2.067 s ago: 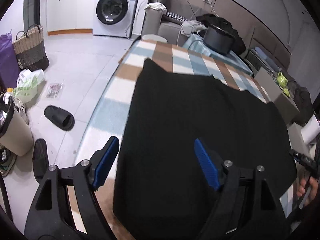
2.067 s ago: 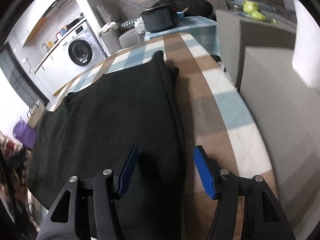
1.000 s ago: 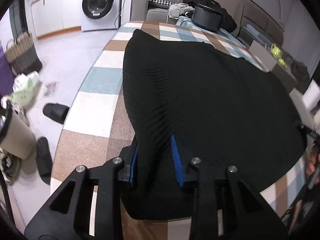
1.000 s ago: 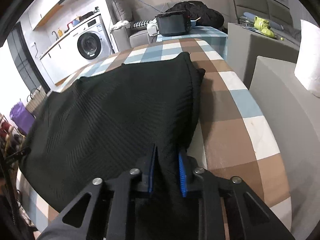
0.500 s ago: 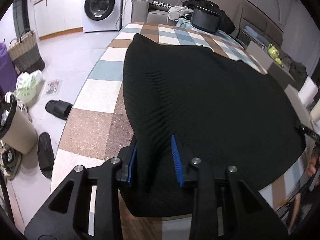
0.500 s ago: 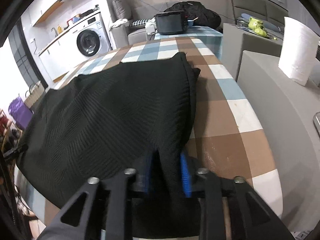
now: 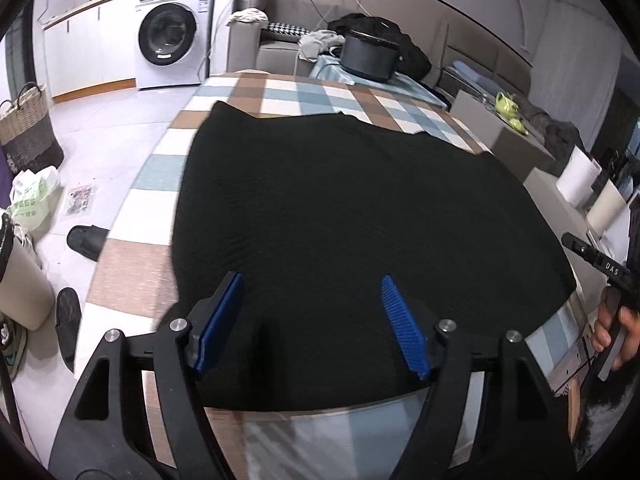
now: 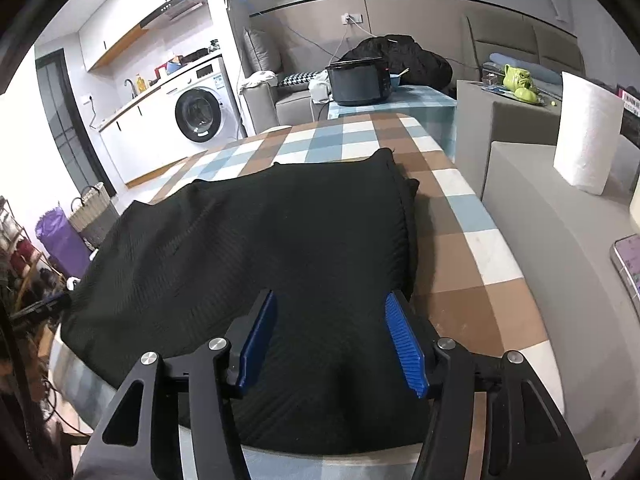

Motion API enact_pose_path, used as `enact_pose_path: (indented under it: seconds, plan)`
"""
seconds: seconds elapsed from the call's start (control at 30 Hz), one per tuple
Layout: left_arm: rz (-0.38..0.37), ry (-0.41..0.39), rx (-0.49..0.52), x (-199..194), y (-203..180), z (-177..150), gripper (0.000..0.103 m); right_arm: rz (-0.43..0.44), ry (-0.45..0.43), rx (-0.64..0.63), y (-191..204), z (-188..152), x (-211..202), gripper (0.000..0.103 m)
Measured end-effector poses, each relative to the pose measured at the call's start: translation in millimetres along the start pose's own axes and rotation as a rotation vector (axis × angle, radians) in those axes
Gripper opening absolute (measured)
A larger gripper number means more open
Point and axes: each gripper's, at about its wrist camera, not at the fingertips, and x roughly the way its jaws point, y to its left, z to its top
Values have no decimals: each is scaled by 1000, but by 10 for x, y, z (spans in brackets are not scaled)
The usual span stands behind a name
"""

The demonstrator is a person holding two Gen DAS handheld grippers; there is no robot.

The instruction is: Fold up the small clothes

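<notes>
A second ago both tools pinched the near hem of the black garment; now each has let go and backed off, and the cloth lies spread flat on the checked worktop [image 7: 132,280].

Going left to right in the left wrist view: a slipper [image 7: 86,240] sits on the floor at the left edge, then the left tool [image 7: 310,322] at lower centre, its jaws opening, with the garment [image 7: 340,208] under them but not pressed by the blue pads. The garment fills the middle of the frame and its near hem sits at the worktop's front edge, probably drawn there to smooth it before a fold. At the far right a hand [image 7: 614,332] holds the other handle.

In the right wrist view the right tool [image 8: 332,338] is likewise opening over the garment's lower right corner, nothing gripped. A paper roll [image 8: 586,132] stands at the upper right, apart.
</notes>
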Motion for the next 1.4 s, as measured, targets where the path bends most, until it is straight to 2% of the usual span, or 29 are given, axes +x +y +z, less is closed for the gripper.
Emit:
enact_pose_path:
  seconds: [0.13, 0.33, 0.43, 0.67, 0.73, 1.13, 1.23, 1.4]
  plan:
    - [-5, 16, 25, 54, -149, -37, 69, 50, 14, -27, 116, -55, 16, 59]
    - [-20, 28, 49, 192, -273, -3, 70, 76, 64, -60, 308, -110, 164, 59]
    - [-14, 42, 79, 293, -353, 2, 70, 69, 91, -131, 497, -155, 280, 59]
    - [-23, 91, 136, 526, -492, -70, 70, 80, 151, -195, 747, -237, 570, 59]
    - [-12, 100, 154, 588, -526, -94, 70, 62, 147, -212, 776, -258, 595, 66]
    - [-24, 98, 125, 612, -432, -58, 71, -18, 174, -162, 469, -229, 389, 67]
    - [-15, 95, 120, 597, -387, -40, 71, -45, 144, -159, 414, -199, 323, 67]
    - [-16, 96, 98, 610, -336, -21, 71, -111, 58, -9, -20, -5, 166, 67]
